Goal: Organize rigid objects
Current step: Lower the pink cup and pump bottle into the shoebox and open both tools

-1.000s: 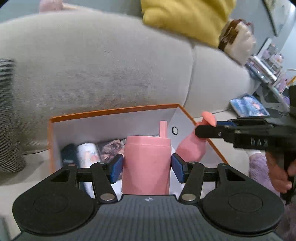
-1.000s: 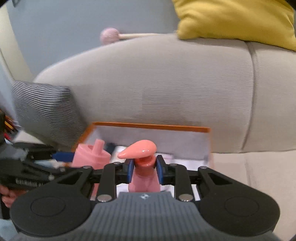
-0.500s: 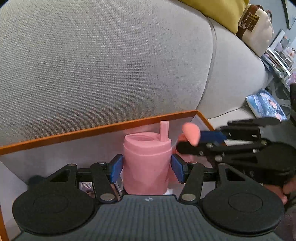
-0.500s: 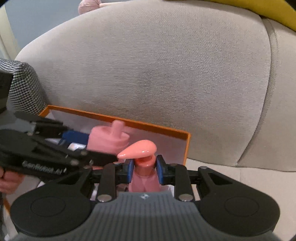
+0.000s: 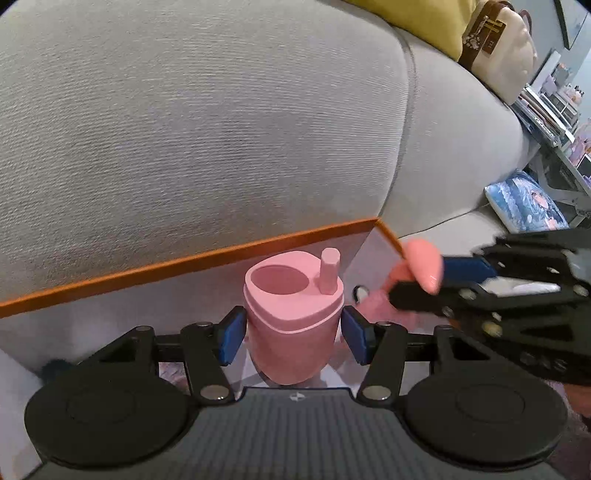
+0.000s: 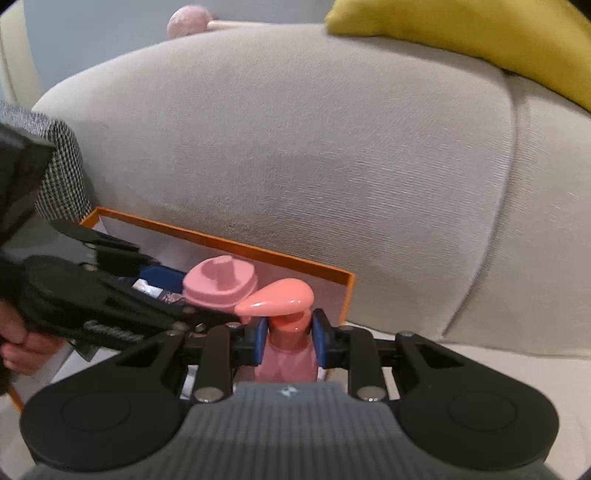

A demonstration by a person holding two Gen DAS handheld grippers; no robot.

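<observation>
Crowding orange box rim (image 5: pixel 192 264): cup (image 5: pixel 291 317), pump bottle (image 6: pixel 286 354).

Pink lidded cup (image 5: pixel 293 325) and pink pump bottle (image 6: pixel 286 347), both upright, side by side over orange-rimmed box (image 5: pixel 184 260).

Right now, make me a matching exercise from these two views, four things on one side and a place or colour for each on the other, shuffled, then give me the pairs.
Things
1. pink cup
2. pump bottle
3. box
4. yellow cushion

Descriptions
A. orange rim, standing against the sofa
B. between the left gripper pads
C. on top of the sofa back
D. neck clamped by the right gripper

Pairs: 1-B, 2-D, 3-A, 4-C
</observation>
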